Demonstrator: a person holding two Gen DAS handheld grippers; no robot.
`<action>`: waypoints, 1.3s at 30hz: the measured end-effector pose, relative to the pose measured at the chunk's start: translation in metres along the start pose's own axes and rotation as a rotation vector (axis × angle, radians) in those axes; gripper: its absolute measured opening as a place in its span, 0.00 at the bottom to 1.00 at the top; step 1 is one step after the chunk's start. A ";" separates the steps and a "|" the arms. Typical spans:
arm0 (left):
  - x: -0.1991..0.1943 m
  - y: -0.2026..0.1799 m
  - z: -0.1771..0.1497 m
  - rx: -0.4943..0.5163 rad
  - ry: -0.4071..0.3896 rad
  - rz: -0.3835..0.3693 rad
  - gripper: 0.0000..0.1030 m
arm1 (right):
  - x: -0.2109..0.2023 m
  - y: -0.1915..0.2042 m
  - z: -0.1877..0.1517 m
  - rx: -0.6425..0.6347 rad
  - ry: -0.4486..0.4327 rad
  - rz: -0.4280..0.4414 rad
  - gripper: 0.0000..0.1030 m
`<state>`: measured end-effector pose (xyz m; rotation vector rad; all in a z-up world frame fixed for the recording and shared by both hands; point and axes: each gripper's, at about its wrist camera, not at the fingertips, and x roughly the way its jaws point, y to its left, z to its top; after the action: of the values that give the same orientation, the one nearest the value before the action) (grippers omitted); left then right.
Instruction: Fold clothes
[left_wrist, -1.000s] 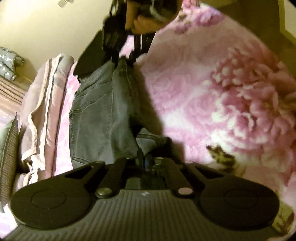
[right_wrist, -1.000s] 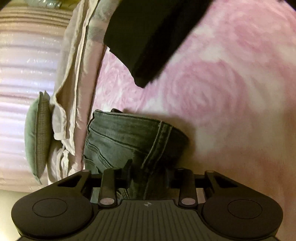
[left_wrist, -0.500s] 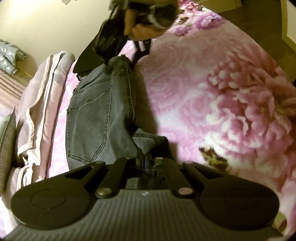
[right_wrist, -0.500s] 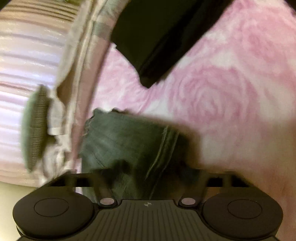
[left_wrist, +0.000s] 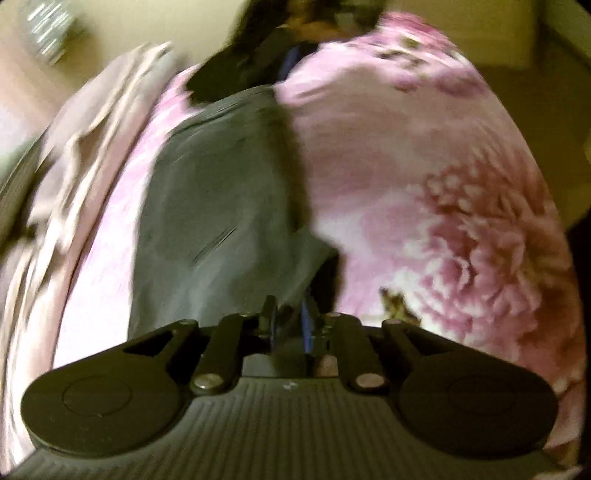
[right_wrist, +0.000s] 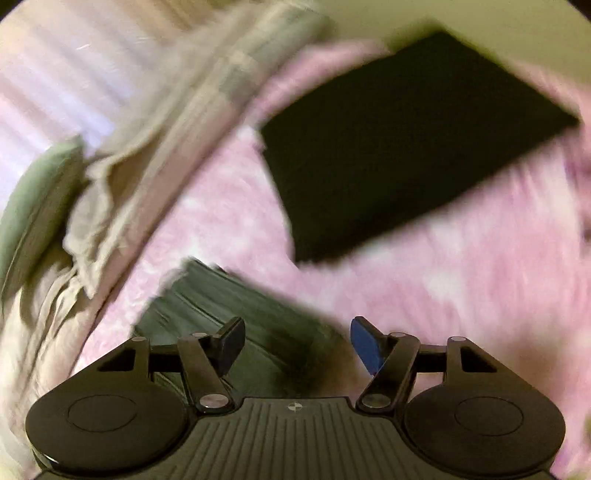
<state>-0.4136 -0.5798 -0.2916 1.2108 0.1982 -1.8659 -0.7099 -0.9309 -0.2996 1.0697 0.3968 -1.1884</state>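
The left claw (left_wrist: 290, 317) has its fingers a little apart, and I cannot tell if denim sits between them. The jeans (left_wrist: 218, 206) run toward 12 o'clock on the pink blanket (left_wrist: 424, 192). The right claw (right_wrist: 297, 341) is spread wide, empty, over the jeans' end. A black garment (right_wrist: 399, 147) lies at 1 o'clock. All is blurred.

A pink floral blanket (left_wrist: 424, 177) covers the bed, with one big peony bloom printed across it. Along its edge lies a rumpled beige sheet (right_wrist: 155, 147), and beside that a green cushion (right_wrist: 33, 206).
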 end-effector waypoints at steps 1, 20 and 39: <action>-0.001 0.014 -0.007 -0.074 0.025 0.037 0.11 | 0.000 0.014 0.003 -0.060 -0.003 0.023 0.65; -0.067 0.104 -0.181 -0.650 0.468 0.438 0.34 | 0.093 0.182 -0.070 -0.642 0.130 -0.053 0.90; -0.146 0.074 -0.420 0.059 0.413 0.429 0.03 | 0.012 0.345 -0.360 -0.774 0.299 -0.047 0.90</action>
<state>-0.0603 -0.3098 -0.3673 1.5350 0.0969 -1.2506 -0.3039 -0.6417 -0.3240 0.5505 1.0229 -0.7919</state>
